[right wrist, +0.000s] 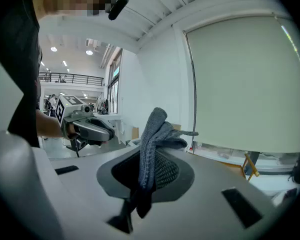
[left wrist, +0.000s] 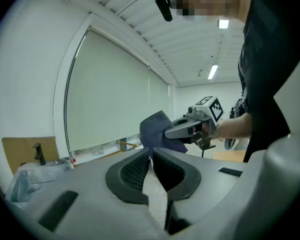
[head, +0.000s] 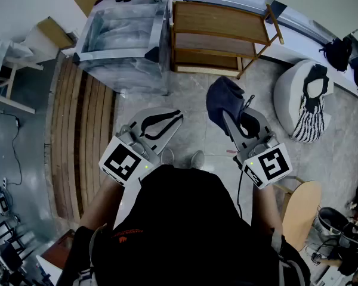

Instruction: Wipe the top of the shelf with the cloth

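Between the jaws of the right gripper (head: 229,115) sits the cloth (right wrist: 152,149): dark blue-grey, bunched and clamped tight. 1 fold sticks up past the tips, and a tail hangs below the pads. Left gripper (head: 176,114) carries nothing; its 2 jaws stand together with tips touching, and only a thin slit shows lower down. Both grippers hang in the air side by side, near each other, above grey floor. Ahead of both jaw pairs stands the wooden shelf (head: 221,33), well apart from the cloth, no contact. Beyond the left jaws, just beside the shelf, stands a clear plastic box (head: 122,40). Off to the right of the right jaws lies a white cushion (head: 298,94).
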